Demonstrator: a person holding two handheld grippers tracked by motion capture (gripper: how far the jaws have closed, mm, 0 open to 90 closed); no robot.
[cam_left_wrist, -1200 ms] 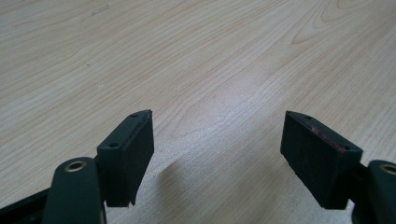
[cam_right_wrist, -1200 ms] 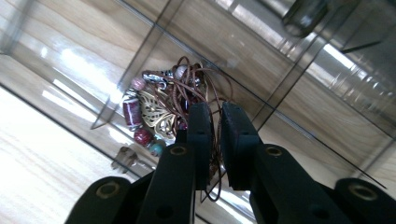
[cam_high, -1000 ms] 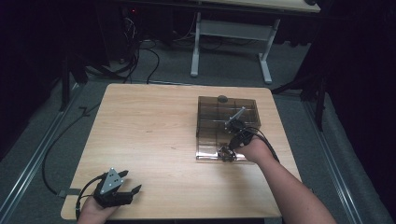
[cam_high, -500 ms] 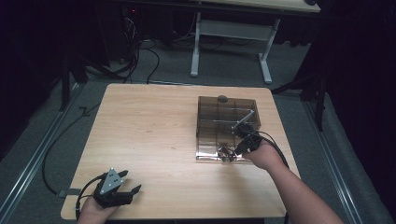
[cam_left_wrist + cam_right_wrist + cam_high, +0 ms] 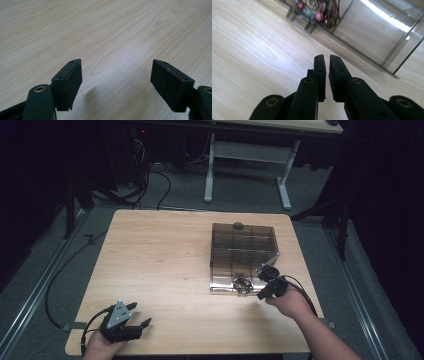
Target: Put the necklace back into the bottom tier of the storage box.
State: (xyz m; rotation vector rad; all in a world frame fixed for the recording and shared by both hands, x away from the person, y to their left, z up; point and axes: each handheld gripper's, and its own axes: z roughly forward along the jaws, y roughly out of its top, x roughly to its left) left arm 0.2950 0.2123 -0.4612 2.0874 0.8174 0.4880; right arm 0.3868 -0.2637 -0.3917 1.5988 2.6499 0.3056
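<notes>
with our right gripper (image 5: 261,294) nearly closed on nothing beside the smoky clear box (image 5: 243,255), whose near front compartment holds the beaded jewellery (image 5: 317,10), we should approach low and square, left gripper (image 5: 137,317) resting open.

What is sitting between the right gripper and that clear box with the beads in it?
Nothing visible. The right gripper, jaws nearly together and empty, hangs just off the near edge of the clear box; bare tabletop lies between it and the box wall by the beads.
</notes>
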